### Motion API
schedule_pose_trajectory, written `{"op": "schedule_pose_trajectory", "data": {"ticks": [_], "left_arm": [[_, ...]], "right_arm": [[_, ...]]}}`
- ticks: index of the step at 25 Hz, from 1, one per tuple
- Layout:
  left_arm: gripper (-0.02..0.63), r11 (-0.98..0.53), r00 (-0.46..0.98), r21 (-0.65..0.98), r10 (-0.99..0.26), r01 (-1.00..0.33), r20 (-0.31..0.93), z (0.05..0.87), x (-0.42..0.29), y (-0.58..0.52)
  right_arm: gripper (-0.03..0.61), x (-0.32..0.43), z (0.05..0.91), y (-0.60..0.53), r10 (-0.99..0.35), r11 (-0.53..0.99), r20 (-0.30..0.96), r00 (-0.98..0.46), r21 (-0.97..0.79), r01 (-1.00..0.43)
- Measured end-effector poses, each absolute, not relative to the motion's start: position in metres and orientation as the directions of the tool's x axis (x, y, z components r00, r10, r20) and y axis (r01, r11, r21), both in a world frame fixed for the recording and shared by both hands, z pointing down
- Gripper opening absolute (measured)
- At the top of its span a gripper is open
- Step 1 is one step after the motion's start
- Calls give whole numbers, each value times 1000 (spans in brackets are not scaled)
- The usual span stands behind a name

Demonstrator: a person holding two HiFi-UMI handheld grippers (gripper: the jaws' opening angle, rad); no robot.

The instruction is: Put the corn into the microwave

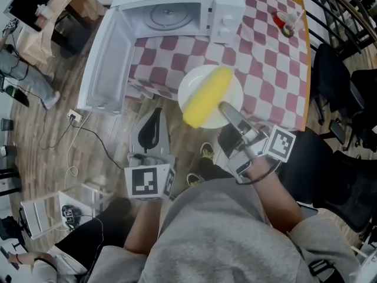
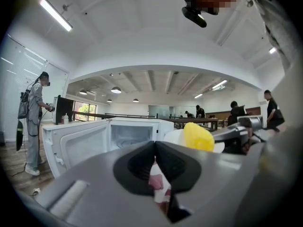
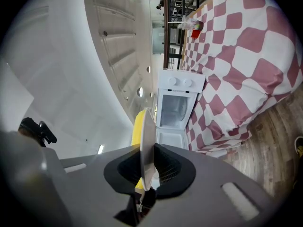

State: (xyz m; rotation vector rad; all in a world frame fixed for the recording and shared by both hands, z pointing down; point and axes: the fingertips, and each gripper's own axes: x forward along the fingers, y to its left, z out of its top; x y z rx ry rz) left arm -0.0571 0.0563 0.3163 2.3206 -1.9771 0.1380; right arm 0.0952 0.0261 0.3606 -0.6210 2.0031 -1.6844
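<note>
The yellow corn (image 1: 207,96) lies on a white plate (image 1: 189,87), held in the air just off the table's front edge. My right gripper (image 1: 225,109) is shut on the plate's near rim. In the right gripper view the plate (image 3: 147,145) stands edge-on between the jaws, with the corn (image 3: 137,126) behind it. The white microwave (image 1: 177,10) stands on the table, its door (image 1: 106,58) swung wide to the left. My left gripper (image 1: 154,122) hangs left of the plate, shut on nothing. Its view shows the corn (image 2: 198,136) and the open microwave (image 2: 135,132) ahead.
A red-and-white checked cloth (image 1: 265,58) covers the table, with a small red item (image 1: 281,21) at its far right corner. Black chairs (image 1: 336,81) stand to the right. Cables and a power strip (image 1: 75,118) lie on the wooden floor at left. A person (image 2: 34,122) stands far left.
</note>
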Motion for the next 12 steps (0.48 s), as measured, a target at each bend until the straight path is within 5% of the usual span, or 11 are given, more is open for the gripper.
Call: {"op": "schedule_pose_trajectory", "data": {"ticks": [12], "left_arm": [[9, -137, 134, -9, -983, -991, 125, 313, -43, 22]], "right_arm": [[35, 103, 360, -10, -578, 154, -61, -814, -988, -35]]}}
